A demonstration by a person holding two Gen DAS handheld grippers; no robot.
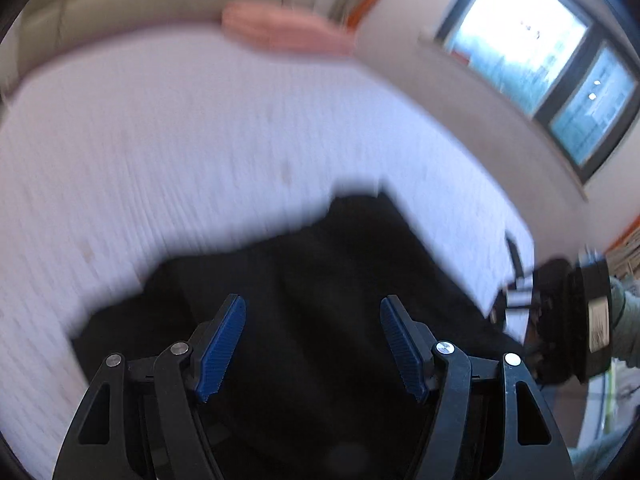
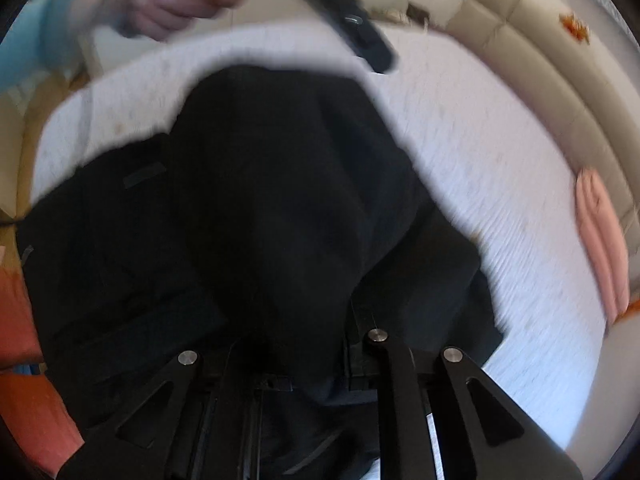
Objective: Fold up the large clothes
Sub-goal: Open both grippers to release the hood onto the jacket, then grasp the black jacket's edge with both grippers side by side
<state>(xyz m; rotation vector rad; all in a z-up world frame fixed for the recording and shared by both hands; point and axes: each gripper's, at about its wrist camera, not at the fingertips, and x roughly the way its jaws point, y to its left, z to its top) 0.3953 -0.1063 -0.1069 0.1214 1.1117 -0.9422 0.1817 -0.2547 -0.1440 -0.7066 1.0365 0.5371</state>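
right gripper (image 2: 304, 364): jaws drawn in, black cloth bunched between them, pads hidden | left gripper (image 1: 312, 348): jaws wide, empty, above black garment (image 1: 320, 264) | garment rumpled on white bed (image 1: 160, 140) | risk: one-sided grip drags fabric askew; pink cloth (image 1: 280, 32) far off

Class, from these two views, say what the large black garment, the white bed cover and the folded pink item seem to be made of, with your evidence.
Large black garment: likely soft matt woven or knit cloth; it drapes in folds with no shine.
White bed cover: seemingly ribbed or quilted textile, matt; fine parallel lines show, though blurred.
Folded pink item: probably soft fabric, matt; rounded folds. Blur leaves the weave unclear.
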